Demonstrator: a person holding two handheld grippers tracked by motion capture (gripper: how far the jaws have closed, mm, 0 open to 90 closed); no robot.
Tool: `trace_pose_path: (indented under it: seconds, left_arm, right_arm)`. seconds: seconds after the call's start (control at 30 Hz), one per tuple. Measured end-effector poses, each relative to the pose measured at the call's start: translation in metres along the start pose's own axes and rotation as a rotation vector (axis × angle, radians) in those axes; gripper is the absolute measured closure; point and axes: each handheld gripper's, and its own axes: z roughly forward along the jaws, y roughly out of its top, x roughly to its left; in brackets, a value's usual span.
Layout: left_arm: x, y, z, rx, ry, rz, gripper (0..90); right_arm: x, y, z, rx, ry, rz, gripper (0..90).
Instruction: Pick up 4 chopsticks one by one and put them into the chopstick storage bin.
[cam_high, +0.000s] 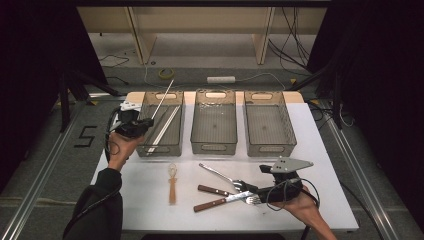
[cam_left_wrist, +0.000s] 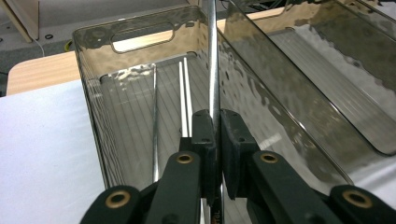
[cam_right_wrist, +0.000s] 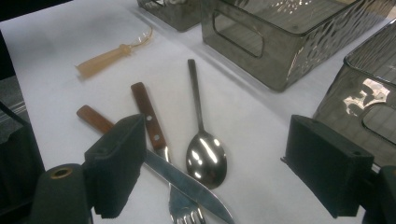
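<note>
Clamping metal chopstick (cam_left_wrist: 213, 56) (over left bin (cam_left_wrist: 93, 93)): left gripper (cam_left_wrist: 218, 135)

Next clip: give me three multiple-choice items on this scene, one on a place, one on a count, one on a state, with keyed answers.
1. Where is the left gripper holding the metal chopstick?
A. over the left bin
B. over the right bin
C. beside the whisk

2. How many grey bins stand on the table?
A. two
B. three
C. four

3. How do the right gripper's jaws stand?
A. shut on the spoon
B. shut on the knife
C. open

Answers:
1 A, the chopstick rises over the left bin.
2 B, the left, middle and right bins form a row.
3 C, the jaws stand wide apart above the spoon.
</note>
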Motion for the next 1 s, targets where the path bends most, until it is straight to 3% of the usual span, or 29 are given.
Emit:
trace_pose_path:
  seconds: [0.4,1.0]
  left_arm:
    - [0.006,0.003,0.024,0.022,0.033,-0.046,84.2]
    - [0.014,-0.005,0.04,0.11,0.08,-0.08,83.6]
  right_arm:
    - [0.0,0.001,-0.002,-0.003,0.003,-0.007,21.5]
    - [0.001,0.001,-0.001,-0.005,0.009,-0.013,21.5]
